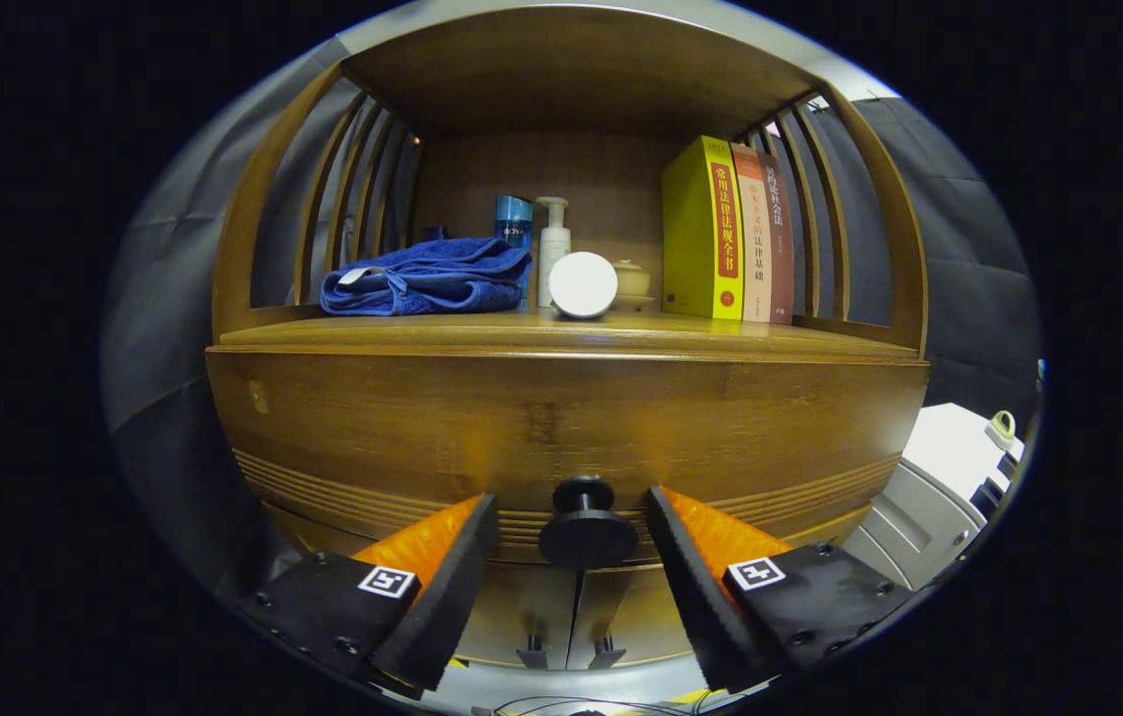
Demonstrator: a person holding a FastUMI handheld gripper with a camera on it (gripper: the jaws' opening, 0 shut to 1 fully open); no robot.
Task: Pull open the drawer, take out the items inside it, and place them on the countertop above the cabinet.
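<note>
- The drawer (561, 428) is the broad wooden front that spans the cabinet (268, 477) just under the countertop (561, 333); it sits flush with the cabinet face, so closed, and what lies inside is hidden.
- Its round dark knob (585, 525) stands out from the lower middle of the drawer front, above a band of grooves cut into the wood.
- The gripper (571, 527) is held level with that knob, fingers spread wide: the knob sits in the gap between the two fingertips, with clear space on either side (neither finger touches it).
- On the countertop, in the open shelf with slatted sides, lie a folded blue towel (427, 278), a blue bottle (513, 221) and a white pump bottle (552, 249) behind it, a round white object (583, 284) at the front, and a small pale lidded pot (632, 278) beside that.
- Further right on the same surface stand three books (725, 229) upright, the nearest yellow.
- Below the drawer, two lower cabinet doors (576, 617) meet at a middle seam, each with a small handle.
- A white and grey box-like thing (939, 477) stands beside the cabinet, right of the fingers.
</note>
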